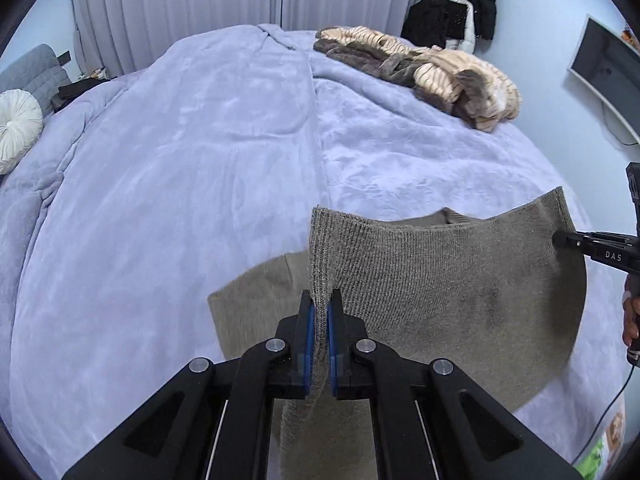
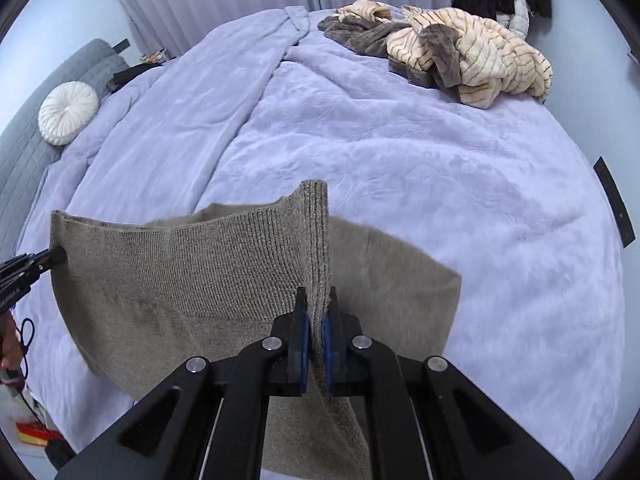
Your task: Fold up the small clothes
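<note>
the grey knit garment (image 1: 440, 280) hangs stretched just above the lilac duvet (image 1: 180, 160), its ribbed edge pinched at both ends, left gripper (image 1: 320, 312) and right gripper (image 2: 316, 308) each clamped on it. no fold laid yet; the striped heap (image 2: 472, 56) waits at the duvet's far side.

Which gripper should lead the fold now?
Neither clearly: the left gripper and right gripper both pinch the ribbed edge of the grey knit garment, lifted over the bed. Move them together.

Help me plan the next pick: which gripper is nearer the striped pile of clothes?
Right. The right gripper sits on the pile's side of the bed; the left gripper holds the sweater's opposite end.
</note>
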### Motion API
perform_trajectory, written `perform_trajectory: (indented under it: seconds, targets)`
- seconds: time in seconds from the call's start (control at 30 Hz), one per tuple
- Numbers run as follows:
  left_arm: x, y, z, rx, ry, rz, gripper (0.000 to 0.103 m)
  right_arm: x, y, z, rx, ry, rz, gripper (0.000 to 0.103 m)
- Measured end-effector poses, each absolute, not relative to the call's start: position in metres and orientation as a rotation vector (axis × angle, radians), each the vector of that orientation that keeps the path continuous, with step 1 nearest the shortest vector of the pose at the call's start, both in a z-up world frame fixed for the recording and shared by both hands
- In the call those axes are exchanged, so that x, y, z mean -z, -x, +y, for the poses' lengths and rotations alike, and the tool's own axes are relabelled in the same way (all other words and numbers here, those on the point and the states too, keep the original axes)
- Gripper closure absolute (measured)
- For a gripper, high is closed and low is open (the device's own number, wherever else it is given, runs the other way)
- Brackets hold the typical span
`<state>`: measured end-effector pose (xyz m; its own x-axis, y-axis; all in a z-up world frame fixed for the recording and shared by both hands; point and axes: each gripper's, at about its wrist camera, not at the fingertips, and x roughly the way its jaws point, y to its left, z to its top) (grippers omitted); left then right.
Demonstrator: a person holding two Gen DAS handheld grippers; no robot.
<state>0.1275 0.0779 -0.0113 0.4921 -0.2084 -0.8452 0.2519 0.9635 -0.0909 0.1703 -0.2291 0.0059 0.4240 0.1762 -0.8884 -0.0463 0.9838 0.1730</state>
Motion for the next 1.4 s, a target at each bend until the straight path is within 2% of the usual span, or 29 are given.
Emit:
perform_trajectory:
  seconds: [0.3, 0.37, 0.4, 0.43, 0.47, 0.6, 0.67, 0.77, 0.9, 1.0, 1.03, 1.1, 1.13, 1.2, 1.23, 1.27, 1.3, 1.33, 1.4]
  targets:
    - [0.126, -0.175, 0.057, 0.136, -0.149, 1.154, 0.096, 0.106, -0.220, -0.252, -0.048, -0.300, 1.291, 0.097]
    - [0.134, -0.177, 0.057, 0.094, -0.200, 1.149, 0.084, 0.113, -0.218, -0.255, -0.045, -0.323, 1.292, 0.097]
    - [0.134, -0.177, 0.060, 0.054, -0.230, 1.139, 0.062, 0.112, -0.217, -0.257, -0.035, -0.322, 1.290, 0.096]
    - [0.131, -0.177, 0.064, 0.015, -0.252, 1.122, 0.040, 0.109, -0.216, -0.261, 0.003, -0.304, 1.287, 0.085]
    - [0.124, -0.176, 0.070, -0.032, -0.268, 1.095, 0.038, 0.105, -0.214, -0.266, 0.053, -0.289, 1.288, 0.067]
    - [0.089, -0.161, 0.098, -0.006, -0.172, 1.086, 0.038, 0.081, -0.195, -0.292, 0.133, -0.391, 1.245, 0.066]
    - [0.074, -0.145, 0.105, 0.051, -0.097, 1.091, 0.038, 0.068, -0.178, -0.291, 0.053, -0.463, 1.211, 0.071]
    - [0.077, -0.124, 0.099, 0.131, 0.001, 1.136, 0.038, 0.062, -0.150, -0.264, -0.069, -0.439, 1.206, 0.072]
    - [0.120, -0.103, 0.076, 0.089, -0.096, 1.213, 0.038, 0.102, -0.130, -0.228, -0.093, -0.335, 1.317, 0.072]
    - [0.137, -0.089, 0.098, 0.038, -0.118, 1.218, 0.038, 0.116, -0.117, -0.236, -0.056, -0.293, 1.318, 0.080]
    - [0.136, -0.086, 0.109, 0.022, -0.115, 1.217, 0.031, 0.115, -0.110, -0.244, -0.034, -0.274, 1.318, 0.088]
    - [0.131, -0.079, 0.130, -0.024, -0.132, 1.230, 0.023, 0.110, -0.099, -0.258, -0.001, -0.265, 1.329, 0.089]
    - [0.126, -0.074, 0.140, -0.029, -0.115, 1.241, 0.023, 0.106, -0.092, -0.266, 0.013, -0.288, 1.334, 0.089]
    - [0.118, -0.065, 0.155, -0.069, -0.085, 1.280, 0.023, 0.094, -0.072, -0.284, 0.018, -0.434, 1.319, 0.082]
    - [0.115, -0.058, 0.164, -0.045, 0.003, 1.309, 0.023, 0.090, -0.062, -0.289, 0.029, -0.499, 1.316, 0.066]
    - [0.112, -0.049, 0.174, -0.002, 0.151, 1.342, 0.023, 0.086, -0.049, -0.296, 0.032, -0.589, 1.307, 0.038]
    - [0.114, -0.041, 0.182, 0.028, 0.285, 1.371, 0.023, 0.083, -0.033, -0.301, 0.024, -0.698, 1.282, 0.027]
    - [0.118, -0.031, 0.188, 0.049, 0.415, 1.402, 0.023, 0.083, -0.021, -0.304, 0.011, -0.778, 1.262, 0.023]
    - [0.130, -0.012, 0.192, 0.062, 0.618, 1.447, 0.023, 0.092, 0.003, -0.305, -0.006, -0.959, 1.251, 0.023]
